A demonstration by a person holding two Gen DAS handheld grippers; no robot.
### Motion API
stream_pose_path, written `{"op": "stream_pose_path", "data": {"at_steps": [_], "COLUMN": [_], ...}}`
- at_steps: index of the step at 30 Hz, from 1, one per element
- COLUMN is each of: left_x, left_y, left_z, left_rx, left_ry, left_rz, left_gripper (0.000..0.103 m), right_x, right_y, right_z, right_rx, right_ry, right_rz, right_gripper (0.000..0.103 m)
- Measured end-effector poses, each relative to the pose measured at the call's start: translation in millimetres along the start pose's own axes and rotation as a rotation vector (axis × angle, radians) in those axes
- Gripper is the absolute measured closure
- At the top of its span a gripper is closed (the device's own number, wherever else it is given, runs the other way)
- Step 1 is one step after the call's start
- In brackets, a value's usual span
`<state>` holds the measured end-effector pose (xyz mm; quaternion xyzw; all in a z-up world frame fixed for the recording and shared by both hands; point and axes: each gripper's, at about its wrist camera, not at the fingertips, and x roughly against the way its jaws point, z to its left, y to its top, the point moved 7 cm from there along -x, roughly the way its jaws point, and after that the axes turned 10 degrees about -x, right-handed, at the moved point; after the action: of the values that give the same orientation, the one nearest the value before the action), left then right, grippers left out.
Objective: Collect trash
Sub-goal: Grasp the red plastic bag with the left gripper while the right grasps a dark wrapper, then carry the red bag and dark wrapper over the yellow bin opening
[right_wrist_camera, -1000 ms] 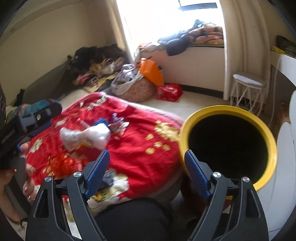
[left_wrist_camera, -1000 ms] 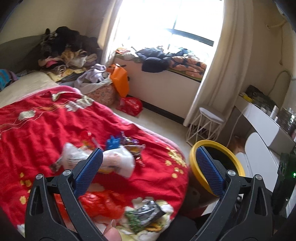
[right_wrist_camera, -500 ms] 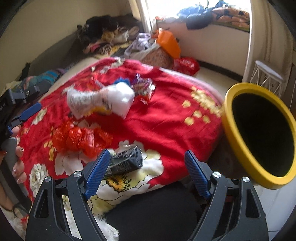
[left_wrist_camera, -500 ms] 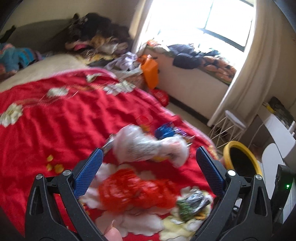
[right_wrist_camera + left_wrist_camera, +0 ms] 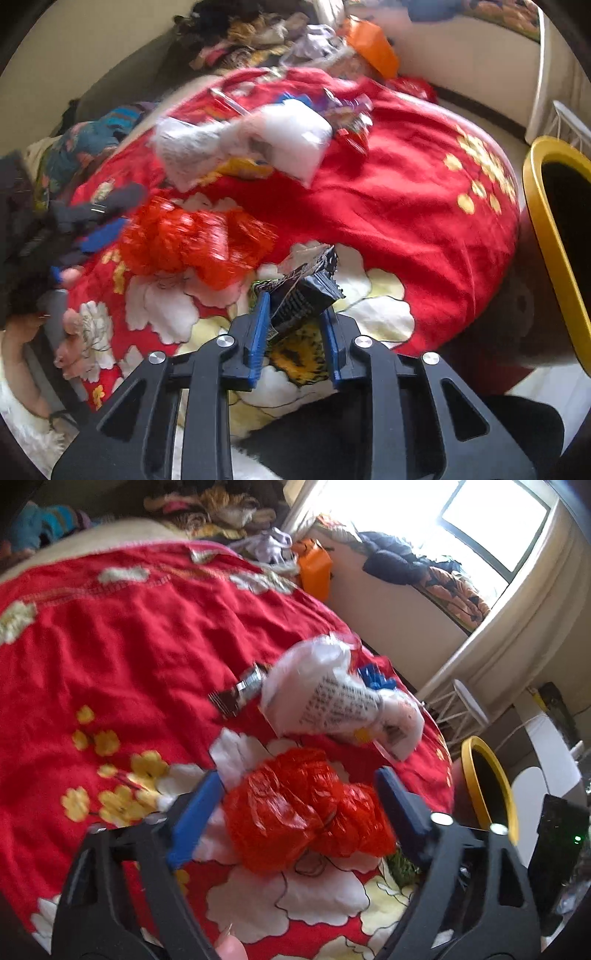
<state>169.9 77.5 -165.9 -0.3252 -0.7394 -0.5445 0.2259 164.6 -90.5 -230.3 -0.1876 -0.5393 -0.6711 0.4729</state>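
Note:
A crumpled red plastic bag (image 5: 303,808) lies on the red floral blanket (image 5: 110,627), between the fingers of my left gripper (image 5: 299,805), which is open around it. It also shows in the right wrist view (image 5: 195,240). My right gripper (image 5: 295,325) has closed on a black crinkled wrapper (image 5: 303,291) at the blanket's near edge. A white plastic bag with print (image 5: 340,701) lies beyond the red one; it shows too in the right wrist view (image 5: 243,140). A yellow-rimmed black bin (image 5: 554,229) stands on the floor to the right of the bed.
Small blue and purple wrappers (image 5: 343,110) and a silver wrapper (image 5: 243,686) lie near the white bag. Clothes are piled at the bed's far end (image 5: 207,506). An orange bag (image 5: 314,568), a windowsill with clothes and a white stool (image 5: 465,705) stand by the window.
Both grippers moved down toward the bed. The left one came around the red bag. The right one narrowed from wide open onto the black wrapper.

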Motion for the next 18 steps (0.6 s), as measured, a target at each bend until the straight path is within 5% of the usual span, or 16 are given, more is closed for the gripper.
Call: {"op": "stream_pose_path", "data": {"at_steps": [2, 7, 11, 18], "left_x": [-4, -10, -7, 13], "left_y": [-5, -12, -10, 1], "left_z": [-2, -11, -23, -58], "left_rx": [0.003, -0.031, -0.065, -0.157], "left_ry": [-0.012, -0.043, -0.072, -0.12], "left_rz": [0.024, 0.063, 0.053, -0.025], "left_gripper": [0.056, 0.084, 0.096, 0.099], "right_x": [7, 22, 32, 54], "right_y": [1, 4, 13, 29], "right_z": [3, 2, -8, -28], "right_rx": [0.022, 0.031, 0.008, -0.04], "right_ry": [-0.003, -0.01, -0.018, -0.036], "right_rz": [-0.035, -0.098, -0.14, -0.223], "right_gripper": [0.081, 0.082, 0.083, 0.084]}}
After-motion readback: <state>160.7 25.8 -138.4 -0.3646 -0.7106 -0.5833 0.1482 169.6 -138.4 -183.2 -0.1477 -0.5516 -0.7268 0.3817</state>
